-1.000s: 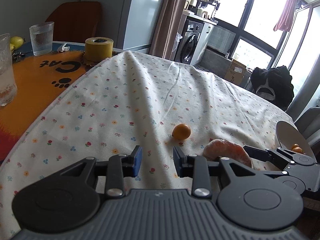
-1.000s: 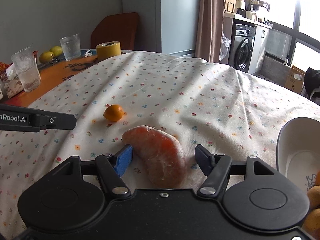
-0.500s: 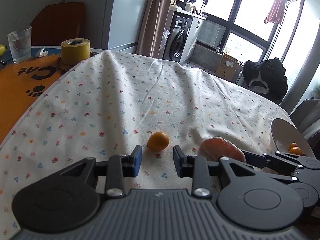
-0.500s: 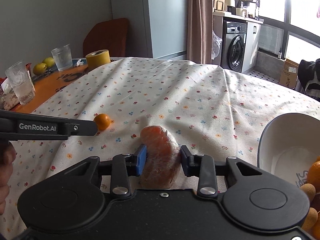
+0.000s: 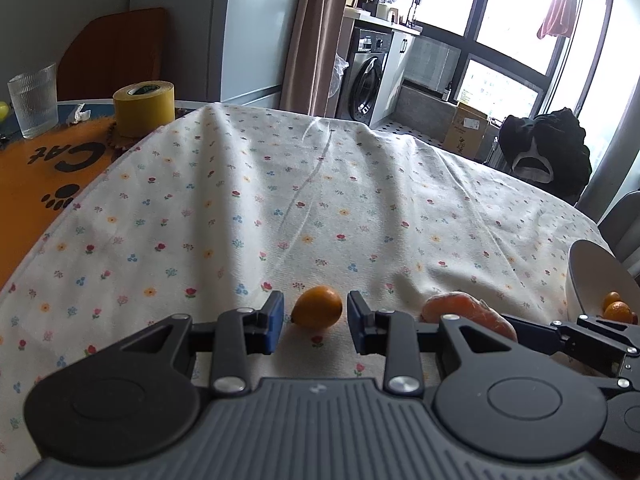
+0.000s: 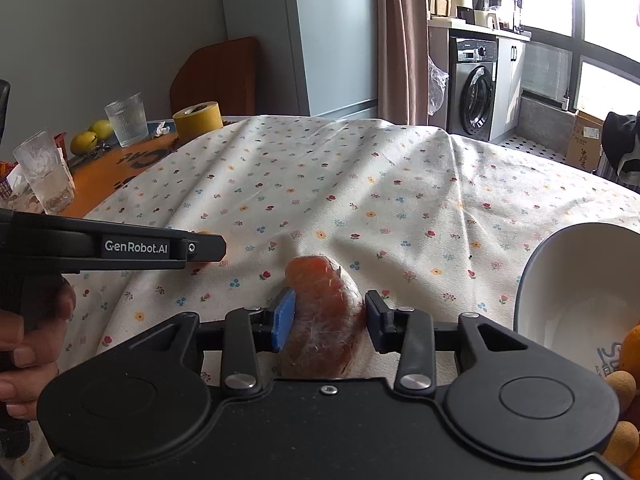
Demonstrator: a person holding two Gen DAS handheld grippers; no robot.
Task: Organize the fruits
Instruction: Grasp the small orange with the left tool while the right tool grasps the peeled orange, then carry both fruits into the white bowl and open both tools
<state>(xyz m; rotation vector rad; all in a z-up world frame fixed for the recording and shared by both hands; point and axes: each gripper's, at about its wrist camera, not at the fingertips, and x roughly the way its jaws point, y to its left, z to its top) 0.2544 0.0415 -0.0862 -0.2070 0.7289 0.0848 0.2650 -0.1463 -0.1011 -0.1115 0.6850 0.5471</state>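
A small orange kumquat (image 5: 317,312) lies on the flowered tablecloth (image 5: 320,200), between the fingers of my left gripper (image 5: 315,322). That gripper is open, with a thin gap on each side of the fruit. My right gripper (image 6: 329,322) is shut on a peeled orange piece (image 6: 320,280), which also shows in the left wrist view as the peeled orange piece (image 5: 452,306). A white bowl (image 6: 560,272) stands just to the right, with several small orange fruits (image 5: 614,308) inside. From the right wrist view, the left gripper's fingers (image 6: 140,246) hide most of the kumquat.
At the far left, on an orange cat mat (image 5: 36,176), stand a yellow tape roll (image 5: 144,108) and a ribbed glass (image 5: 34,100). Another glass (image 6: 44,172) and two lemons (image 6: 92,136) sit nearby. A person's hand (image 6: 24,340) holds the left gripper.
My right gripper went from open to shut on the peeled orange piece. My left gripper moved forward until the kumquat lay between its fingers.
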